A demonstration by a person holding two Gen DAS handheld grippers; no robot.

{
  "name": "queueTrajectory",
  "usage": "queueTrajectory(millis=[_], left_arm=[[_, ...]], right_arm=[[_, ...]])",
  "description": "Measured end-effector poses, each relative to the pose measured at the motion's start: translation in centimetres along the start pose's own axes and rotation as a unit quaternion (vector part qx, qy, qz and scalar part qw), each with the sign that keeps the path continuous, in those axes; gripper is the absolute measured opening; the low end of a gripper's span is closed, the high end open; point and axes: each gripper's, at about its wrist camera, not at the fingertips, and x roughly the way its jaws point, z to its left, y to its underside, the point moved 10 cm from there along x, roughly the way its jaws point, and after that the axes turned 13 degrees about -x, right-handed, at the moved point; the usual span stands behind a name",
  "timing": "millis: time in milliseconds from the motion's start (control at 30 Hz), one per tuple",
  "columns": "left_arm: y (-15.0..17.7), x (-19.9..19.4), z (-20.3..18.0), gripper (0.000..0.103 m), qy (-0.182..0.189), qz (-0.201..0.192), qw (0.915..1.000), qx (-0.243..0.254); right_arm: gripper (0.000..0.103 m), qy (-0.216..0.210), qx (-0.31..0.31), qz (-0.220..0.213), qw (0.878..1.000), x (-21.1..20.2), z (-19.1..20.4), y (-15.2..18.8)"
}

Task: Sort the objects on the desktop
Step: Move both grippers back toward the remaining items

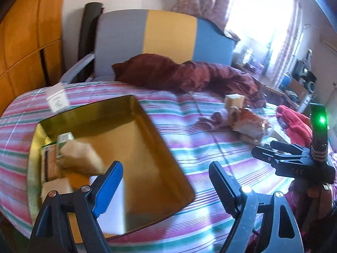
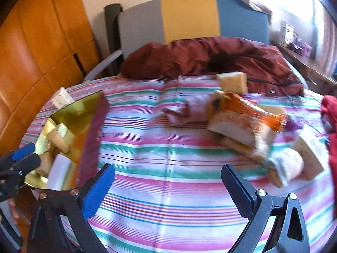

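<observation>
Both hand-held grippers, left point(image 1: 166, 181) and right point(image 2: 168, 184), spread wide, empty; box label point(image 1: 58, 103) unreadable.

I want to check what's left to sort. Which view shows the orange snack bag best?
The right wrist view: the orange snack bag lies near the middle of the frame, large though motion-blurred, among other loose items. In the left wrist view the bag is smaller, far to the right on the striped bedspread.

Right gripper point(image 2: 167, 186) fingers point(image 2: 99, 191) spread wide above striped bedspread point(image 2: 168, 158), gold tin point(image 2: 82, 113) left.
</observation>
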Motion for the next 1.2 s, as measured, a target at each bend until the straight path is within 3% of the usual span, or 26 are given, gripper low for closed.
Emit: queueTrajectory(millis=[467,700,900,1067,1200], left_arm=[[0.3,2.9,-8.9,0.085,0.050,0.036,0.9957,0.069],[1.4,5.1,-13.0,0.085,0.072,0.072,0.9907,0.091],[1.9,6.8,-15.6,0.085,0.089,0.099,0.9869,0.091],[2.0,7.9,-17.4,0.085,0.098,0.111,0.9842,0.097],[2.3,9.2,-18.6,0.085,0.119,0.142,0.9801,0.073]], right_arm=[[0.102,0.097,0.008,0.042,0.994,-4.4,-14.6,3.2],[0.100,0.146,-0.001,0.073,0.987,-4.5,-21.4,4.7],[0.095,0.162,-0.027,0.096,0.982,-3.4,-24.3,5.1],[0.095,0.151,-0.047,0.108,0.981,-2.0,-25.1,5.2],[0.095,0.132,-0.072,0.124,0.981,-0.4,-25.3,5.3]])
